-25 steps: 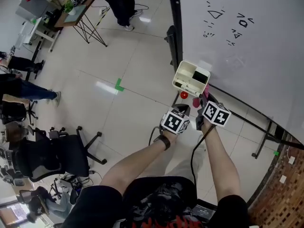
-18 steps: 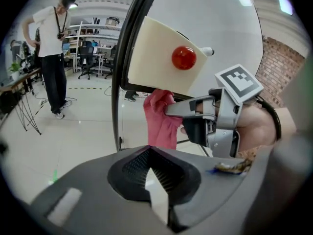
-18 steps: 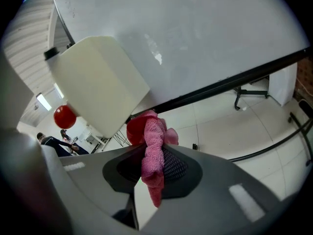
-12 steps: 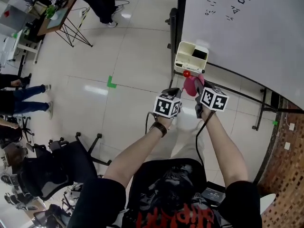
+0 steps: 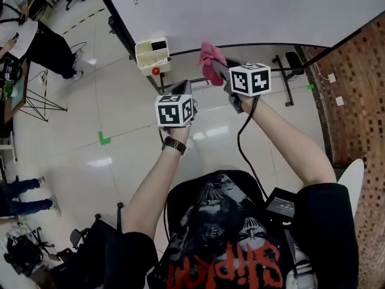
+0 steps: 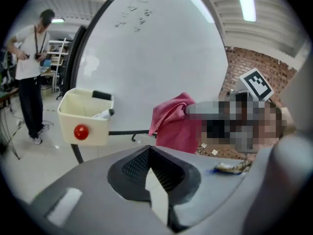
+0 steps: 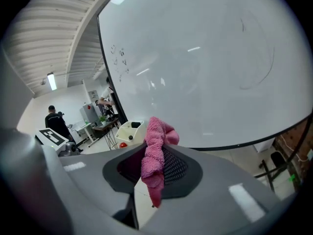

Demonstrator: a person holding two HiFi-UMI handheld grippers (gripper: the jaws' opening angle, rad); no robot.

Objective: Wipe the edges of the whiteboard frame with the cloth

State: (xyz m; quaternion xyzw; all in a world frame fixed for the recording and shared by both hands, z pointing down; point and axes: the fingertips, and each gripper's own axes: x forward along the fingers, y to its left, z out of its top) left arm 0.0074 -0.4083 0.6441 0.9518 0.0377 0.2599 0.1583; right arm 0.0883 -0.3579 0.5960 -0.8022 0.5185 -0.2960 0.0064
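In the head view, the right gripper [image 5: 219, 70] grips a pink cloth [image 5: 210, 59] just short of the whiteboard frame [image 5: 252, 43]. The left gripper [image 5: 182, 87] sits beside it, pointing toward a cream tray [image 5: 150, 55].

In the left gripper view, the left gripper [image 6: 149, 156] is clenched on nothing. The cloth [image 6: 172, 124] hangs ahead and right of its jaws, the tray [image 6: 86, 117] ahead and left.

In the right gripper view, the right gripper [image 7: 152, 176] pinches the cloth [image 7: 154, 153], which bunches up above the jaws. The whiteboard [image 7: 205, 72] stands beyond the tips.
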